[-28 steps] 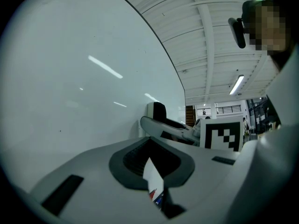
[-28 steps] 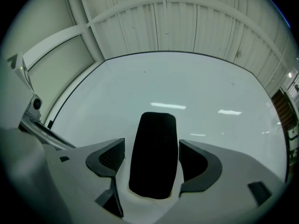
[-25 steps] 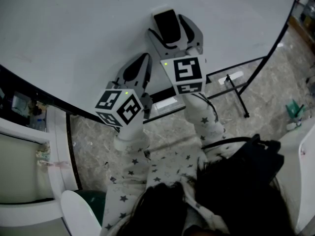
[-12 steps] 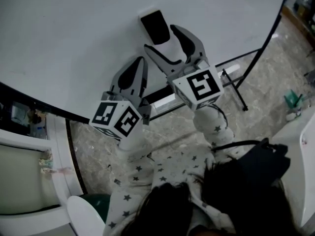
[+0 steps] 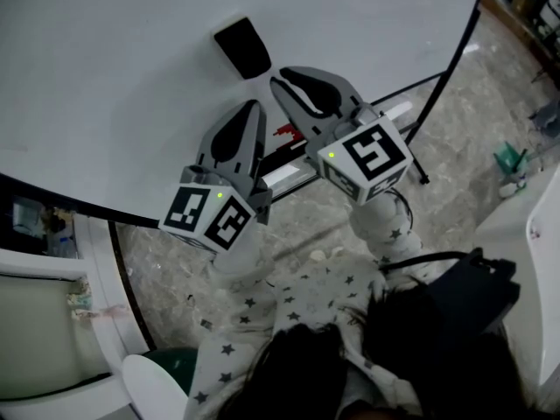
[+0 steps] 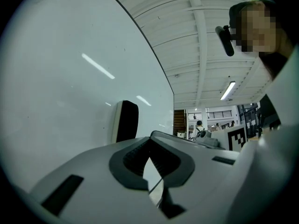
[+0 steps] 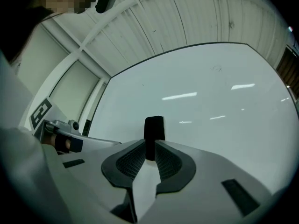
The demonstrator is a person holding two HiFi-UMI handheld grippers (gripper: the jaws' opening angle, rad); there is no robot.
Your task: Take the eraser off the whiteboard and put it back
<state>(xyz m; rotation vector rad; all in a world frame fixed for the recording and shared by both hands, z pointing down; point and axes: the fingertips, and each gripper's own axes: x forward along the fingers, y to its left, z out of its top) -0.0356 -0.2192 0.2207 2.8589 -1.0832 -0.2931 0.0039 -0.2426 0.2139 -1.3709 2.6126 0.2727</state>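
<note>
Drawn back from the eraser (image 5: pixel 243 47), which now sits alone on the whiteboard (image 5: pixel 105 68), my right claw (image 5: pixel 282 82) is closing on nothing; my left claw (image 5: pixel 253 106) rests clenched. Best retreat straight, well clear of its edge.

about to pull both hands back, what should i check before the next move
1. Eraser sits flat on the whiteboard: ok
2. Right claw apart from the eraser, jaws closing with nothing gripped: ok
3. Left claw shut and empty: ok
4. Both claws off the board surface: ok
5. Eraser holds firmly to the board: cannot tell
</note>
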